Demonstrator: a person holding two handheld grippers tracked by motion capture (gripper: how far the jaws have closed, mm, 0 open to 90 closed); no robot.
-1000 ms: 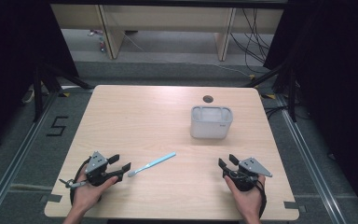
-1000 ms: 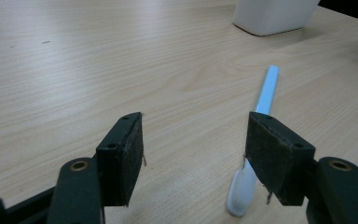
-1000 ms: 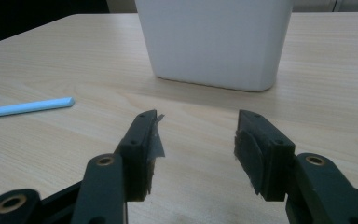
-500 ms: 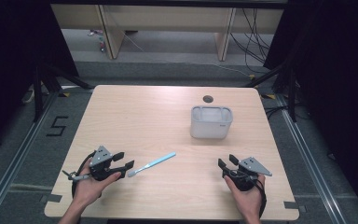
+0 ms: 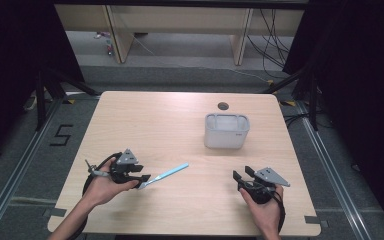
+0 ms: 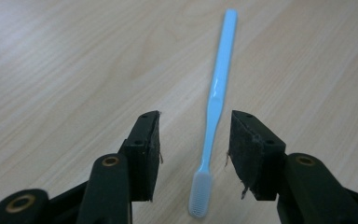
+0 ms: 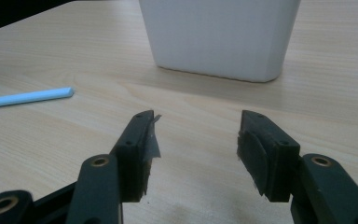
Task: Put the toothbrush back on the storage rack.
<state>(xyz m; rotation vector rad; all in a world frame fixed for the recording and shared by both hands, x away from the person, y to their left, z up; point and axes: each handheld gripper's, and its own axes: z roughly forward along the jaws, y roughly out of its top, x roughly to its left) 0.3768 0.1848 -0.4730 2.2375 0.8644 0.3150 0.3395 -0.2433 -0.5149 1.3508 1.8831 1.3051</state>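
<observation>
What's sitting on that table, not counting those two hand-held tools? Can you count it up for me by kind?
Light blue toothbrush: 1
White plastic container: 1
Total: 2 things on the wooden table

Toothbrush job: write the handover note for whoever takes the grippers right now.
Left gripper: jaws have just been closing around the blue toothbrush, bristle end between them, pads not yet touching it; the brush lies flat on the table.
Right gripper: open, holding nothing, resting near the table's front right, pointed at the white container.
Done: left gripper lined up on the brush.
Left: probably close on the brush, lift it, and likely carry it to the container, which stands upright toward the far right.
</observation>
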